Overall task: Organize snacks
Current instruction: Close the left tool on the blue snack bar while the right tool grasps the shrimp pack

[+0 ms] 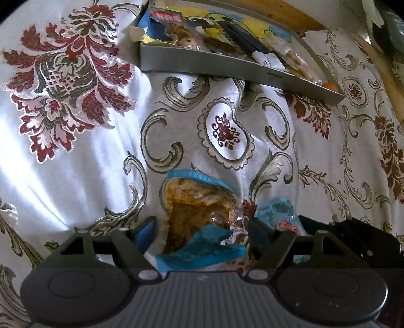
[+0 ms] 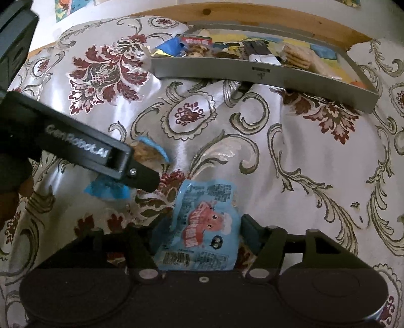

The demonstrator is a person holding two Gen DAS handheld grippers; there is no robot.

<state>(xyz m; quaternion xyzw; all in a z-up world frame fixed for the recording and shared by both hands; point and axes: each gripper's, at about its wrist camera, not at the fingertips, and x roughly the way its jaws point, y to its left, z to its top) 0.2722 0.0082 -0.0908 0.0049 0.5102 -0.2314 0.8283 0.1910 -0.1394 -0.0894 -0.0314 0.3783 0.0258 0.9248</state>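
Lay spread over the whole scene, a glossy white tablecloth [image 1: 83,161] woven with red flowers and grey-green scrolls. Stood at the far side on that cloth, a shallow grey tray [image 1: 202,67], already loaded with snack packets, among them a clear pack of round biscuits [image 2: 295,56] and a dark wrapper [image 1: 242,40]; beyond it ran a strip of wooden edge [image 2: 252,12]. Hovered low over the cloth, the left gripper [image 1: 202,232], jaws spread wide on either side of a clear packet with blue ends and brown, oily contents [image 1: 197,209], blue-padded fingers [image 1: 147,230] just beside the packet's edges; cannot tell whether the pads actually touched it. Lay flat on the cloth between the fingers, that packet, well short of the tray. Rested just to its right a light blue packet printed with a red cartoon shrimp [image 2: 202,222], also flat on the cloth and well apart from the tray. Straddled that blue packet, the right gripper [image 2: 199,234], jaws likewise wide apart and not pinching it. Showed in the right wrist view, the black left tool body lettered in white, slanting in from the left above the brown packet, with part of a hand [image 2: 12,191] at the frame edge.
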